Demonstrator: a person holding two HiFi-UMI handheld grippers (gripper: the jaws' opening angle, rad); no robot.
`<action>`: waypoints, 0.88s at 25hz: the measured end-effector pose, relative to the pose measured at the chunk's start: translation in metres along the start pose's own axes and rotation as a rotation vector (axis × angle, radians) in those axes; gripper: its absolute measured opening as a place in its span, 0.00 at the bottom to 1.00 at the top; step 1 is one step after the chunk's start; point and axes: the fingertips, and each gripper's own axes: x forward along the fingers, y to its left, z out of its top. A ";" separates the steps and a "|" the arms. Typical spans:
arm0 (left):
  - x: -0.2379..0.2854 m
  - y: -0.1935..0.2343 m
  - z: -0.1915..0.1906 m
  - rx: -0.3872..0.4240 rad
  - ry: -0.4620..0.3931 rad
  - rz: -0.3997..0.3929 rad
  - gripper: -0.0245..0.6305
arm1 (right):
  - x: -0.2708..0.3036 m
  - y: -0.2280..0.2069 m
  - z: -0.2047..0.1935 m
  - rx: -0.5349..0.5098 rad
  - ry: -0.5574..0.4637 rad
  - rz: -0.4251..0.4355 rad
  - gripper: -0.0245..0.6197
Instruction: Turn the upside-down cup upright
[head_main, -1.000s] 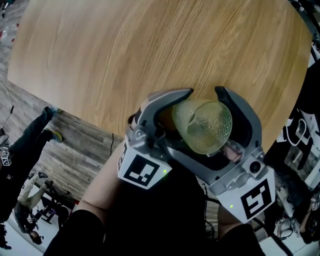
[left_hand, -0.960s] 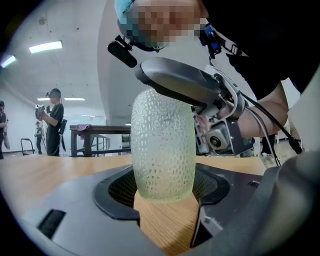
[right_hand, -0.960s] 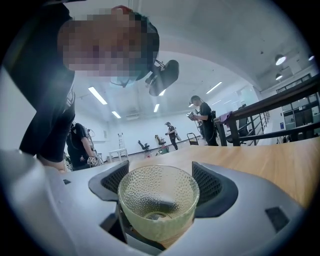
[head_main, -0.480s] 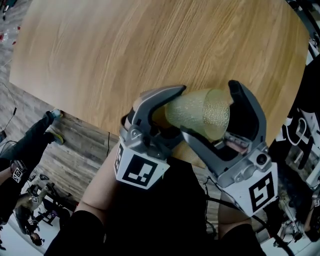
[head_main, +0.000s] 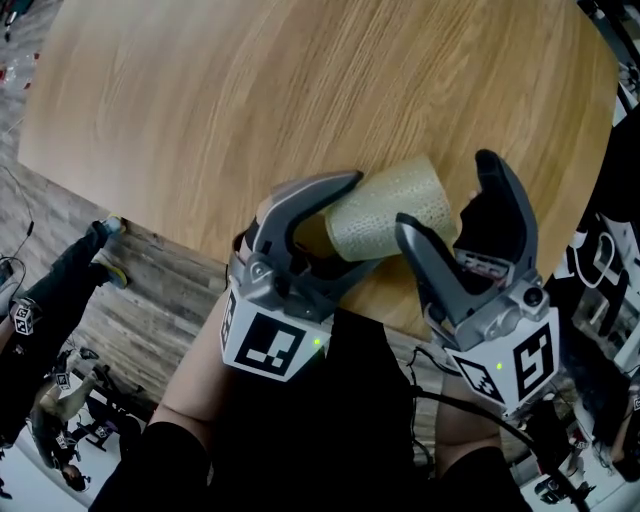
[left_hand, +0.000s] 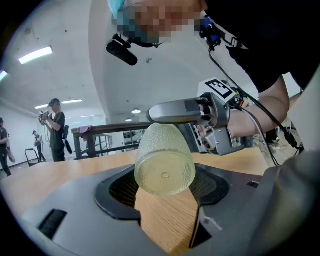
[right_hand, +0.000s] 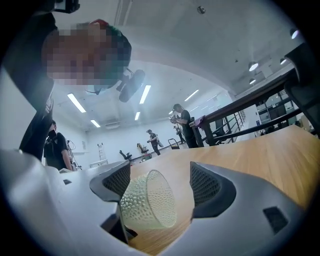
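A pale yellow-green, bumpy plastic cup (head_main: 385, 215) lies on its side in the air above the near edge of the wooden table (head_main: 200, 100). My left gripper (head_main: 365, 222) is shut on its narrow base end, one finger above and one below. In the left gripper view the cup's base (left_hand: 165, 160) faces the camera between the pads. My right gripper (head_main: 448, 195) stands open at the cup's mouth, which sits loosely between its fingers. In the right gripper view the cup (right_hand: 147, 200) hangs low beside the left pad (right_hand: 112, 182), and the other pad stays well apart from it.
The table's near edge runs just under both grippers, with plank floor (head_main: 150, 290) beyond it at the left. Several people stand in the room behind. A railing (right_hand: 260, 110) rises beyond the table's far side.
The cup has tipped from mouth-up toward the head camera to lying sideways. The right gripper has slid right, off the cup's rim, and the left gripper has rolled a little.
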 end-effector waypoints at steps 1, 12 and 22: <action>-0.001 0.000 0.000 0.002 -0.001 0.001 0.50 | -0.001 -0.001 -0.001 -0.005 -0.003 -0.011 0.63; -0.006 -0.001 -0.006 -0.004 0.021 0.011 0.48 | 0.005 -0.008 -0.029 -0.125 0.098 -0.109 0.09; -0.006 -0.002 -0.018 -0.019 0.059 -0.008 0.47 | 0.008 -0.022 -0.058 -0.075 0.182 -0.148 0.06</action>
